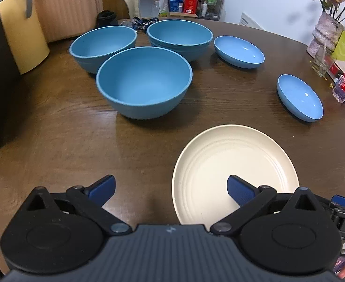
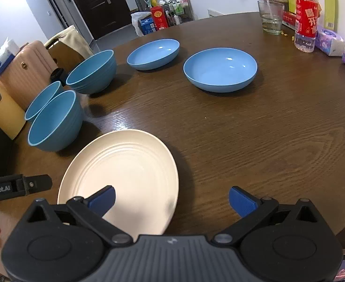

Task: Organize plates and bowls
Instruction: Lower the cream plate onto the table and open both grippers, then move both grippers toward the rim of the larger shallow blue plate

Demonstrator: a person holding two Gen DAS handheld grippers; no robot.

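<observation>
Dark wood table (image 1: 55, 122) carries three deep blue bowls (image 1: 144, 82) grouped at the left and two shallow blue dishes (image 2: 220, 69) further right. Cream plate (image 2: 123, 178) lies flat at the near edge. Left gripper (image 1: 171, 189) and right gripper (image 2: 171, 201) hover over it, jaws spread wide, gripping nothing.
</observation>
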